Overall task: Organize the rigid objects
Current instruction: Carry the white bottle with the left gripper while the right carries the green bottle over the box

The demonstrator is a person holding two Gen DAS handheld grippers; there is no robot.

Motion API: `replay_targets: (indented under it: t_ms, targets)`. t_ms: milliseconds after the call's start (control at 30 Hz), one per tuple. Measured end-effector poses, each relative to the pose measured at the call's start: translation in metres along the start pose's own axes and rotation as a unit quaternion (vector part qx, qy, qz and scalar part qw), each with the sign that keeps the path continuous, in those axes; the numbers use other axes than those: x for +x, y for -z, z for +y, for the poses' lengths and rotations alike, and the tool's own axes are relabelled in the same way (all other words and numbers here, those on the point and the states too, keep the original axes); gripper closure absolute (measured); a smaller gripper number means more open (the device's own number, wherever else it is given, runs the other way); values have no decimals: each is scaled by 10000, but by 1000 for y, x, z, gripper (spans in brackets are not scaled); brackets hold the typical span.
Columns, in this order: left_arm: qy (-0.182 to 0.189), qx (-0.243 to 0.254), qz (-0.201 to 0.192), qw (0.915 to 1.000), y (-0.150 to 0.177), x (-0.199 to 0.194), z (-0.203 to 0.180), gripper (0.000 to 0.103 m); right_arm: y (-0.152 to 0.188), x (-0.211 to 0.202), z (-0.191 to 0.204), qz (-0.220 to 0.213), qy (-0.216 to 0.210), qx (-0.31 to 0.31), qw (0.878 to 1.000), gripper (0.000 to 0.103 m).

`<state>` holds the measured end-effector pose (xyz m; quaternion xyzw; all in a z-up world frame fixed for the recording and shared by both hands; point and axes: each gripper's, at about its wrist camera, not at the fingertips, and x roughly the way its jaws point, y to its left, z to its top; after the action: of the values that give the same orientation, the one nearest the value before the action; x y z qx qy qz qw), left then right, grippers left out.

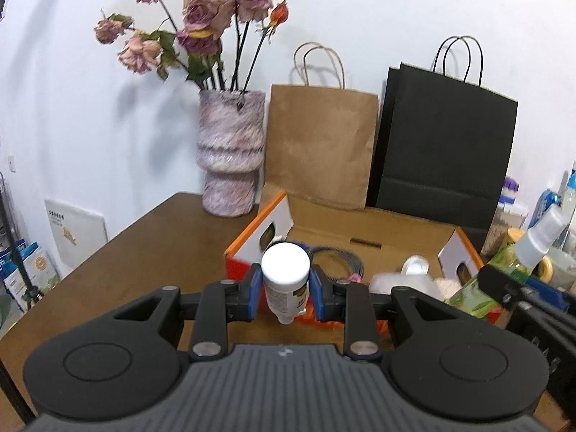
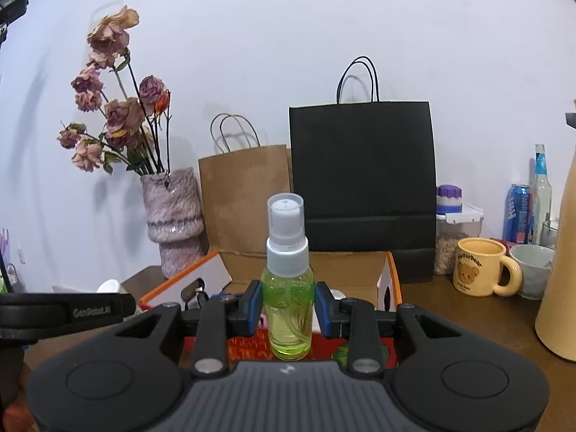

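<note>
Left gripper (image 1: 285, 295) is clamped on a white-capped bottle (image 1: 286, 280), long axis roughly upright, cap leaning toward the camera, above the cardboard box (image 1: 374, 226). Right gripper (image 2: 288, 309) squeezes the green spray bottle (image 2: 288, 288), upright, nozzle up, over that box.

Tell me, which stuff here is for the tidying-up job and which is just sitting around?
For the job:
- white-capped bottle, clamped in the left gripper
- green spray bottle, clamped in the right gripper
- open cardboard box behind them

Just sitting around:
- vase of dried roses
- brown paper bag
- black paper bag
- yellow bear mug
</note>
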<state>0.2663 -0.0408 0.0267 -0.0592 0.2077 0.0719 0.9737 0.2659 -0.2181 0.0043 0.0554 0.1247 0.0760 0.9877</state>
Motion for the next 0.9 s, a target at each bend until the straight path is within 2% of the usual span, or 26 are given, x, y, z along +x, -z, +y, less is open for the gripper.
replay_targets:
  t_ms: [500, 700, 900]
  targets:
    - [212, -130, -390, 9989, -45, 63, -36, 74, -26, 71, -19, -271, 67, 240, 9993, 73]
    - [245, -167, -409, 9987, -52, 99, -46, 74, -28, 107, -23, -205, 95, 130, 9997, 73]
    - [142, 12, -291, 9995, -54, 137, -45, 74, -26, 148, -20, -25, 173, -259, 9995, 73]
